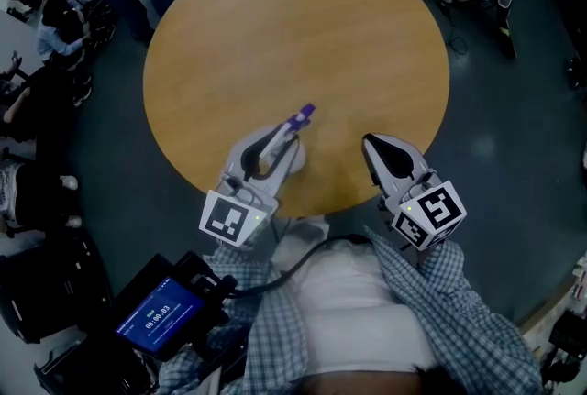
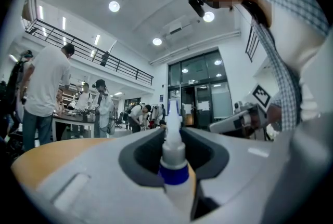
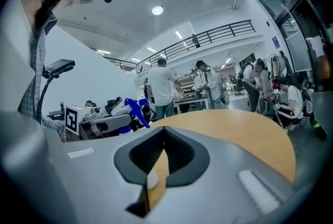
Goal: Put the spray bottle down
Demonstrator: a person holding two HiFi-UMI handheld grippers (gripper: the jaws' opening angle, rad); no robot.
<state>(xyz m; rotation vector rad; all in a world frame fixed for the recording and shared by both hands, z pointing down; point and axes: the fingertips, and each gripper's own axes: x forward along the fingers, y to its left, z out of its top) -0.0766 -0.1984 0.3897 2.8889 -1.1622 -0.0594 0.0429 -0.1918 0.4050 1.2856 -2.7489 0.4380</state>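
On the left, my left gripper [image 1: 285, 145] is clamped on the bottle [image 2: 174, 160] and holds it upright at the near edge of the surface [image 1: 303, 27]. The white neck and blue collar stand up between the jaws, nozzle out over the surface. Whether the base touches the surface, I can't tell. On the right, my right gripper [image 3: 164, 132] is closed on nothing, also at the near edge, clear of the bottle.

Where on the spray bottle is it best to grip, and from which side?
Probably the white body of the spray bottle below its blue collar, coming level from the side, as the left gripper does: it stands upright and the spray head juts out above.
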